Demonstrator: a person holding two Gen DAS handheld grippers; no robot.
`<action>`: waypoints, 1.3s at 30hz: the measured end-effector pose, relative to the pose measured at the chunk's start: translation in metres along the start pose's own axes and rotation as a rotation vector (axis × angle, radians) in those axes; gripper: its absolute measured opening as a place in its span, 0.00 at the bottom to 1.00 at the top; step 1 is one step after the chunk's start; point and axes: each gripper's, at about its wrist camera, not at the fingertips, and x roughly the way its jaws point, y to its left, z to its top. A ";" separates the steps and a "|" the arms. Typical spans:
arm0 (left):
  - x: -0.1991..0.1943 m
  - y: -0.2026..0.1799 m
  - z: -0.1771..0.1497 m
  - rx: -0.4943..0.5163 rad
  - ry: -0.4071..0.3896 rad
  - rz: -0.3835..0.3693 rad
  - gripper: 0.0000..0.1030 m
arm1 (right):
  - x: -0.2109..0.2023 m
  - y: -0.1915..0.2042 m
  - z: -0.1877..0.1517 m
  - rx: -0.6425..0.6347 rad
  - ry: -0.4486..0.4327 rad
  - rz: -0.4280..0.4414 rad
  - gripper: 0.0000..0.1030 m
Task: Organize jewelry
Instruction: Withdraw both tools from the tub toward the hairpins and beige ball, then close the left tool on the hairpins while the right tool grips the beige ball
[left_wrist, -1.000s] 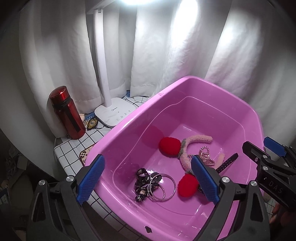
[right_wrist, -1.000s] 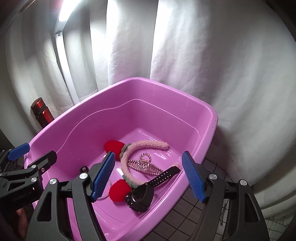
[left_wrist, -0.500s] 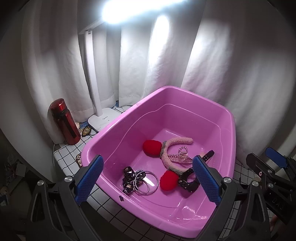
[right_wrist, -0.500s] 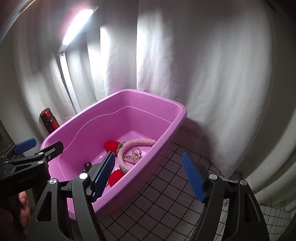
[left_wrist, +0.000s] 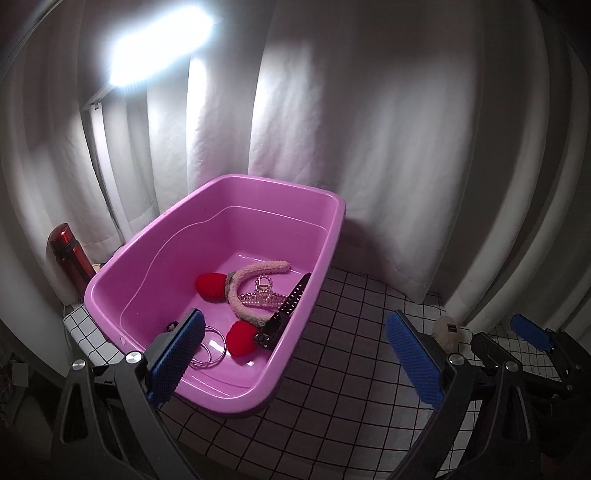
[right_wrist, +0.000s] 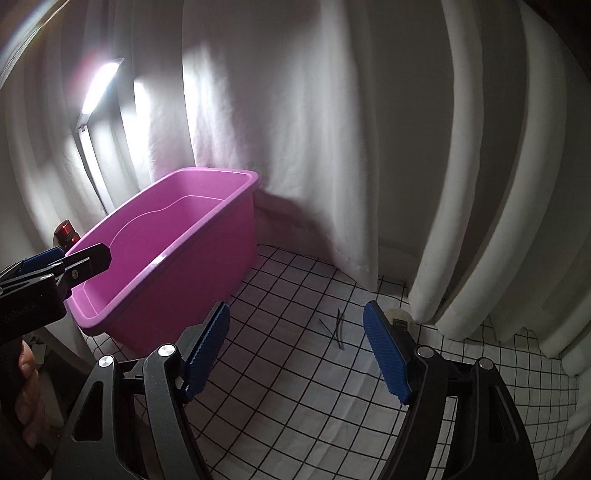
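Nearest the cameras, the left tongs (left_wrist: 295, 354) and right tongs (right_wrist: 295, 354) gape empty above the gridded worktop (right_wrist: 295, 387). Beyond, the pink tub (left_wrist: 310, 295) holds a fuzzy headband (left_wrist: 255, 273), hair claw (left_wrist: 262, 297) and watch (left_wrist: 284, 312); bangles (left_wrist: 212, 350) are half hidden.

— What stands behind, by the white curtain (left_wrist: 369, 147)?
— A lit desk lamp (left_wrist: 155, 44) and a red bottle (left_wrist: 70, 258), upright, at the left edge of the checked tablecloth (right_wrist: 295, 369)
— And on the cloth itself?
— Thin dark sticks (right_wrist: 334, 326) (too small to tell what) and a small pale round object (left_wrist: 447, 329) near the curtain's hem
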 end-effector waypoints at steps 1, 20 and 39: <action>0.000 -0.009 -0.003 0.011 0.005 -0.014 0.94 | -0.002 -0.010 -0.006 0.015 0.007 -0.014 0.69; 0.090 -0.114 -0.078 0.100 0.230 -0.092 0.94 | 0.036 -0.120 -0.085 0.159 0.138 -0.089 0.69; 0.210 -0.151 -0.092 0.114 0.286 -0.075 0.94 | 0.159 -0.155 -0.084 0.099 0.191 -0.007 0.69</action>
